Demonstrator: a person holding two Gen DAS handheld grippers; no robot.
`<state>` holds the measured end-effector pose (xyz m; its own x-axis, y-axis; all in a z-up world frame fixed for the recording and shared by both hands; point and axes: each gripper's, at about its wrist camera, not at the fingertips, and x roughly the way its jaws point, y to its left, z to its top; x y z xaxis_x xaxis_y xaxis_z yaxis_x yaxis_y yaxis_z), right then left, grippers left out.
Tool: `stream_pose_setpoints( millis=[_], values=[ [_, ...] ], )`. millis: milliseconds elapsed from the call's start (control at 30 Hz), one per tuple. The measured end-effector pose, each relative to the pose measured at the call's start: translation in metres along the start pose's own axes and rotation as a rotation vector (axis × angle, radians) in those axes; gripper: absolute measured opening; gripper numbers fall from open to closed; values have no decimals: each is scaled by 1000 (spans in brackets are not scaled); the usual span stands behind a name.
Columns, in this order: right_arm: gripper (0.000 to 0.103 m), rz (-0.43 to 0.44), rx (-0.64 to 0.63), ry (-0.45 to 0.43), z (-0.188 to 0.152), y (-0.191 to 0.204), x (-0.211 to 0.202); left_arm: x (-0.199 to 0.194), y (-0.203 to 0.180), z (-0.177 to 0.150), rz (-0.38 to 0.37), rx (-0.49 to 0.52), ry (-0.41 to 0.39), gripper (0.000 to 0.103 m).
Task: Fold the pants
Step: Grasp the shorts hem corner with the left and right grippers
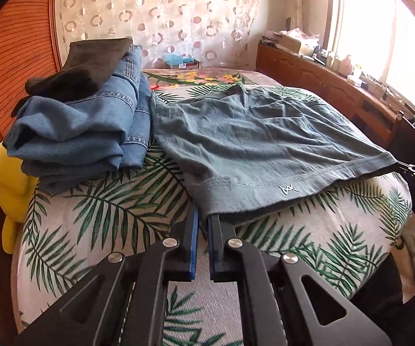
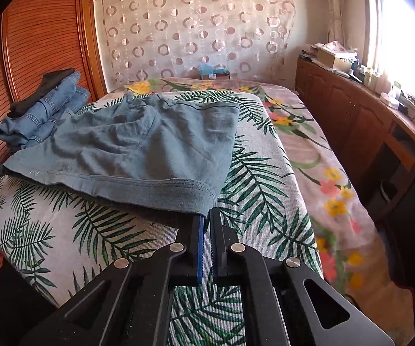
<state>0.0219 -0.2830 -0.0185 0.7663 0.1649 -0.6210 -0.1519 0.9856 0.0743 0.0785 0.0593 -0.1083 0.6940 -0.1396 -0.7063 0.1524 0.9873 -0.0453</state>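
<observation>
The shorts [image 1: 250, 132] lie flat on the bed [image 1: 106, 207]. The left tool [image 1: 203, 219] and right tool [image 2: 207, 216] each clamp a hem corner. Lift both corners evenly, keep the hem taut, and carry it toward the waistband.

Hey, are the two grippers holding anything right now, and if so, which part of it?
Both hold the teal shorts by the near hem: the left gripper is shut on its left corner, the right gripper on its right corner.
</observation>
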Motion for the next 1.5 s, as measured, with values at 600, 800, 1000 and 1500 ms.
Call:
stream_pose_setpoints(
  millis=[600,800,1000,1500],
  values=[
    [3,26,0,42,-15,1,-26,-14,4,-11,-25,-11,-2,6],
    [3,46,38,59,-10,-3,-22,-3,10,-11,-27,-19,19,6],
    [7,46,43,51,-10,0,-35,-6,2,-6,-29,-2,11,6],
    [9,61,42,1,-3,11,-24,3,-30,24,-88,79,-21,7]
  ],
)
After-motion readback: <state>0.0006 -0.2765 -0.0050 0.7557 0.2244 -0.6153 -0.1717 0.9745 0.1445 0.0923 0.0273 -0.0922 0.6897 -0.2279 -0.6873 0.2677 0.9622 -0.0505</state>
